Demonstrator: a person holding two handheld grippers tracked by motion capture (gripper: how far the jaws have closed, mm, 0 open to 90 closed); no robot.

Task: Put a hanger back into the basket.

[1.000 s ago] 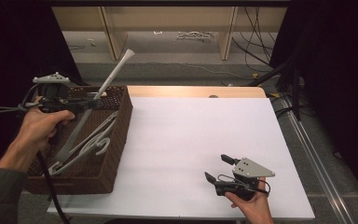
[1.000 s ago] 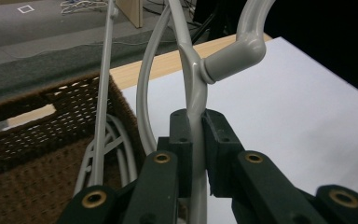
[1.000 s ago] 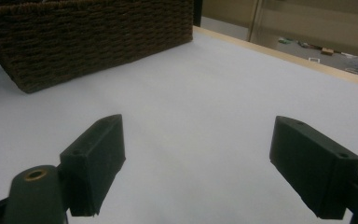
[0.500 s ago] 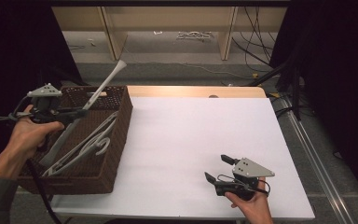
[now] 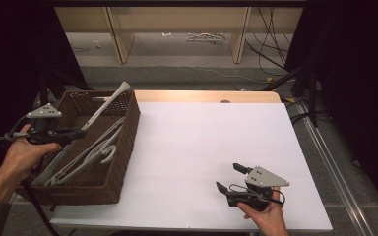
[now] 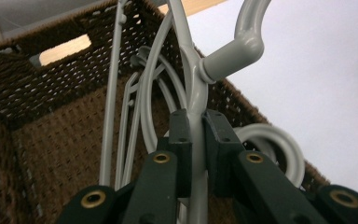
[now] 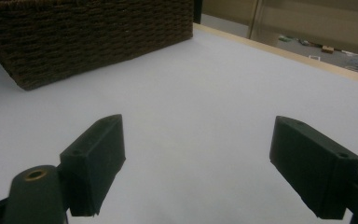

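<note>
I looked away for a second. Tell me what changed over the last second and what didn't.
The left gripper, shut on a grey hanger, drew back toward the person's side and out to the left of the wicker basket; the hanger's raised end shifted with it. Nothing was let go. The right gripper stayed open, low over the white table. The basket stayed put.

Hangers [image 5: 86, 152] lie in basket [image 5: 128, 142], left on table [image 5: 202, 147].
</note>
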